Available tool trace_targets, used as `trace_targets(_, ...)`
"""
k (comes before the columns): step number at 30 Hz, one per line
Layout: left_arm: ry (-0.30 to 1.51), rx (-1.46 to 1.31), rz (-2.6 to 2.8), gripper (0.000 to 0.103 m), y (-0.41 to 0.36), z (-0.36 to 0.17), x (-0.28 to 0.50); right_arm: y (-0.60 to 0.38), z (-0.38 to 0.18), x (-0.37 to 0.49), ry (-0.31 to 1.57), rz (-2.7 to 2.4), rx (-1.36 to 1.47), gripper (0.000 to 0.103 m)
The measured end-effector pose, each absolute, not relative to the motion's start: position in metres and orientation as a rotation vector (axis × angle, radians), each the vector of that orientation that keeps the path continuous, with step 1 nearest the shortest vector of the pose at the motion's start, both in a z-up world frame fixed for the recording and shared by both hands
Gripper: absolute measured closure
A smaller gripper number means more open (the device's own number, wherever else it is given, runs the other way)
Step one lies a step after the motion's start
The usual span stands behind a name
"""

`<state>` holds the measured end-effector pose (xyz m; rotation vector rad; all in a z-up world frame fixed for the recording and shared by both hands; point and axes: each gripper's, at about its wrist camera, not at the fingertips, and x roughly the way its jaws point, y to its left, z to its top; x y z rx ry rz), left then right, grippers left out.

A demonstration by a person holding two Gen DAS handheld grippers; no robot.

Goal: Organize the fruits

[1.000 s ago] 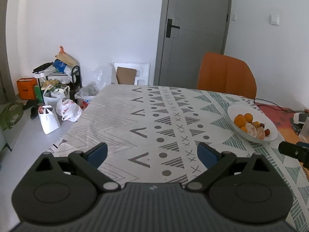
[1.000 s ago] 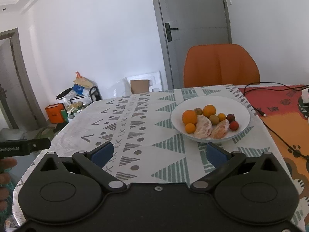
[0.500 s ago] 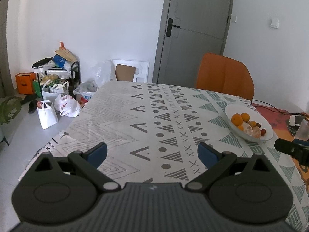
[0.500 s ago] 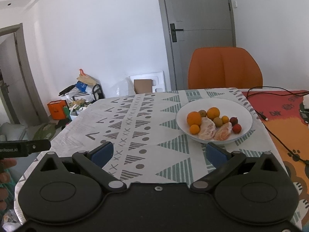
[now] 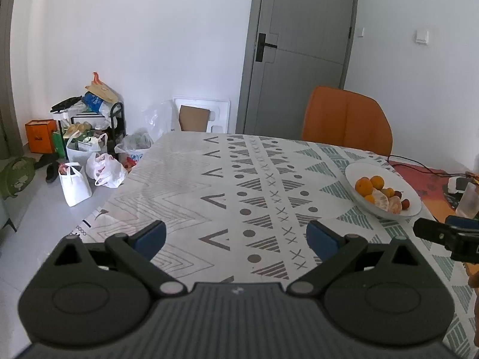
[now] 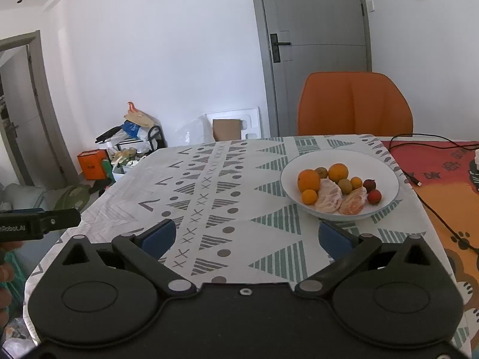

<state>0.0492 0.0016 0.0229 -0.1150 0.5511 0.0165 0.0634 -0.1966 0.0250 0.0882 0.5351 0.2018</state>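
Two hand-held grippers hover over the near edge of a table [image 6: 209, 209] covered in a patterned cloth of grey and teal triangles, dots and crosses. The right gripper [image 6: 247, 236] has its blue-padded fingers spread wide with nothing between them; just ahead of it and slightly to its right sits a white bowl [image 6: 386, 176] of fruit, close beyond the right fingertip. In the bowl lie two large oranges [image 6: 308, 179], two smaller ones, two peeled citrus pieces [image 6: 329, 199], two brownish-green kiwis [image 6: 344, 185] and two small red fruits [image 6: 374, 196]. The left gripper [image 5: 236, 237] is likewise spread wide and empty above bare cloth; from its camera the same bowl [image 5: 359, 170] lies well ahead and far to the right, beyond the right fingertip. Each gripper shows at the edge of the other's view, black-bodied, with part of a hand [image 6: 4, 284] visible at the left margin. An orange chair [image 6: 354, 103] stands at the far side of the table beyond the bowl, before a grey door [image 6: 317, 51]. A black cable [image 6: 431, 206] trails across an orange mat to the right of the bowl.
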Motion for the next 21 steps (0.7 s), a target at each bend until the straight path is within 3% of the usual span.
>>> trace_targets(21, 0.572, -0.12, 0.014, 0.004, 0.0052, 0.018, 0.0525, -0.1976, 0.0224, 0.0646, 0.54, 0.2, 0.093, 0.0)
